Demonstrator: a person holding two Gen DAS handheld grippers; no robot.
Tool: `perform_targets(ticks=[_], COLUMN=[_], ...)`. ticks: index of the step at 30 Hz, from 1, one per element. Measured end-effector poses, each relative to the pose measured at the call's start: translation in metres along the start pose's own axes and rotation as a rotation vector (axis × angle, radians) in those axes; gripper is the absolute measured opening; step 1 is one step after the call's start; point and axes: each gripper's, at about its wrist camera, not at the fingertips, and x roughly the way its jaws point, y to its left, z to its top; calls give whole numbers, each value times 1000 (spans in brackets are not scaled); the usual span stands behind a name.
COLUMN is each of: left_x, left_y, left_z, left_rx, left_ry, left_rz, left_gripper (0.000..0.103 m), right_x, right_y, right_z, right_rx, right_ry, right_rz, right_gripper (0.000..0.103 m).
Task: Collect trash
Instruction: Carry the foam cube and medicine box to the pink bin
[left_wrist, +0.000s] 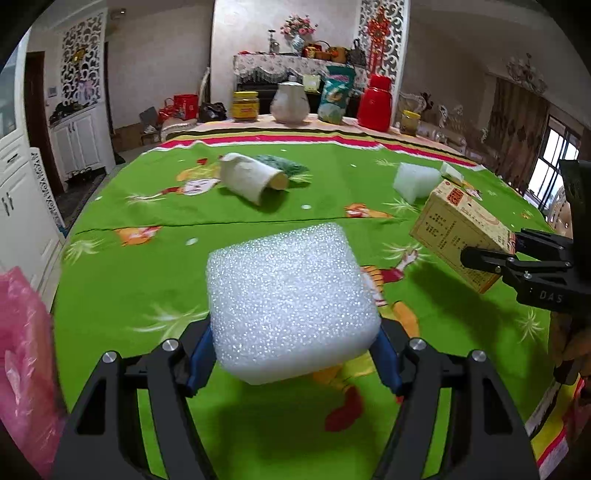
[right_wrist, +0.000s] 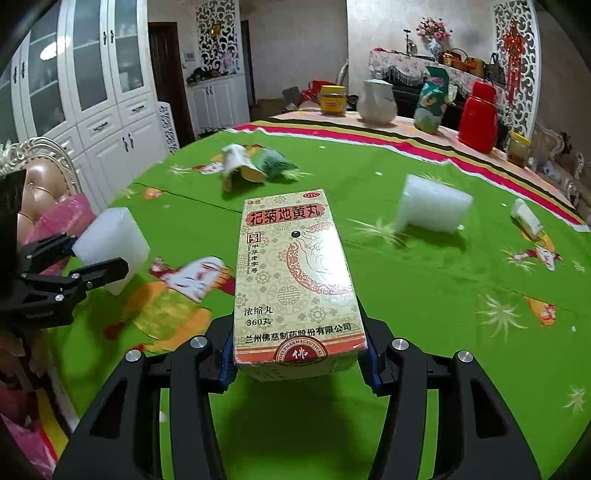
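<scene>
Foam (left_wrist: 291, 302) is clamped betw. left gripper (left_wrist: 295, 354) jaws, box (right_wrist: 295, 288) betw. right gripper (right_wrist: 299, 354) jaws; both lifted off table (left_wrist: 147, 280), prob. for bag (left_wrist: 22, 354) beside left jaws.

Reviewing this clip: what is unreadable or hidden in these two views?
- Pink bag: left wrist view, cut off by the edge, opening unseen.
- Paper roll: right wrist view, motion-blurred.
- Small white item: too blurred to identify.
- Foam block underside: hidden, as is the medicine box underside.

Grainy white foam block (left_wrist: 291, 302), glossy printed-card box (right_wrist: 295, 280) — cloth tablecloth (left_wrist: 147, 280)
</scene>
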Motion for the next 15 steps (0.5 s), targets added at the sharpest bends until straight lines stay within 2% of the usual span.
perform_targets(ticks=[15], left_x=[-76], left_y=[77], left_z=[-8], left_rx=[-102], left_ry=[-124], left_rz=[98], left_gripper=[68], right_x=[24], right_y=[90], right_z=[40], right_rx=[-77], right_ry=[-31], right_rz=[131], right_gripper=[52])
